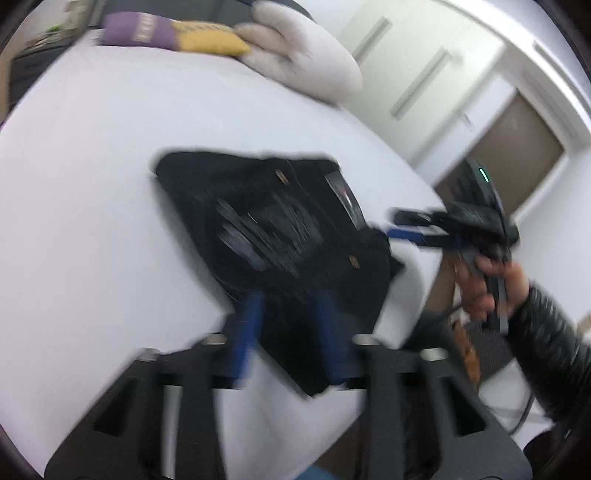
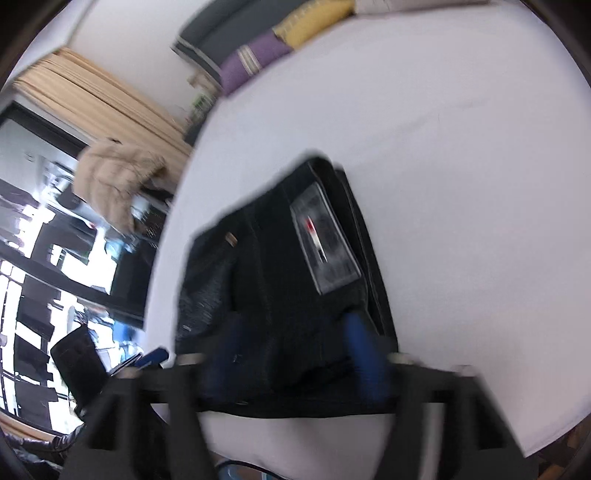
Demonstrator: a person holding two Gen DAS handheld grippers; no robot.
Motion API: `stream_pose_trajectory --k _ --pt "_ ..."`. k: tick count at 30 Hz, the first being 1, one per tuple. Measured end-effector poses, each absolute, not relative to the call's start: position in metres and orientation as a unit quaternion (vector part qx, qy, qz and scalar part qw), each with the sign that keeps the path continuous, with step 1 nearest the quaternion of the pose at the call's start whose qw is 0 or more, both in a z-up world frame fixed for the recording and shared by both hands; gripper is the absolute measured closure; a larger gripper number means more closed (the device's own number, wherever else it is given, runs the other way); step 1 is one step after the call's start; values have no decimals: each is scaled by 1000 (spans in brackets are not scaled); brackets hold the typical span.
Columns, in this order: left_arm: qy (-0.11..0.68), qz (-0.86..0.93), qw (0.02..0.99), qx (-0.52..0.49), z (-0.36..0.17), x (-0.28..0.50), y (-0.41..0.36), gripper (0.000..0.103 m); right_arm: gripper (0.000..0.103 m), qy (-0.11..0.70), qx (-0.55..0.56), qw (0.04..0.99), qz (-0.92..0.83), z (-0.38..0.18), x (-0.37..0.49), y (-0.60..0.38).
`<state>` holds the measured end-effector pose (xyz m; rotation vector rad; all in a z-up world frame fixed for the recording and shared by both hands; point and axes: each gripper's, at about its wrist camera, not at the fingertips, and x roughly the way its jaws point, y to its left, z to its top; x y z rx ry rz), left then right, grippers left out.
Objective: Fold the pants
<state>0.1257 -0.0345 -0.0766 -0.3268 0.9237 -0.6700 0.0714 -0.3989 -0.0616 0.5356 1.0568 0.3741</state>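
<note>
Black pants lie folded into a compact stack on the white bed, with a label patch facing up. Both views are motion-blurred. My left gripper is open, its blue fingers spread over the near corner of the stack. My right gripper shows in the left wrist view at the stack's right edge, held by a hand. In the right wrist view the pants fill the centre and my right gripper is open, its blue fingers spread over the near edge.
Folded purple and yellow clothes and a cream pillow lie at the bed's far end. White wardrobe doors stand beyond the bed on the right. A window and a beige jacket are to the left in the right wrist view.
</note>
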Motion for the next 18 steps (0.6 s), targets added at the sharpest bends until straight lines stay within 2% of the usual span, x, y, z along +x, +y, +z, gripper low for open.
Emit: stream_pose_trajectory --k 1,4,8,13,14,18 --pt "431 -303 832 -176 -77 131 -26 11 32 487 252 817 178 -57 73 -404" --pt "452 -286 813 -231 -88 148 -14 11 32 500 269 805 170 -61 88 -420" --pt "508 -291 761 -280 -113 174 -23 13 39 543 281 772 175 -88 113 -424" --pt "529 -287 745 -287 -119 196 -36 13 44 559 325 742 175 -117 132 -436" --pt "535 -288 742 -284 -120 200 -39 14 48 561 333 736 181 -121 136 -436" --pt "565 -291 722 -273 -129 216 -55 41 62 575 339 718 196 -133 152 -427"
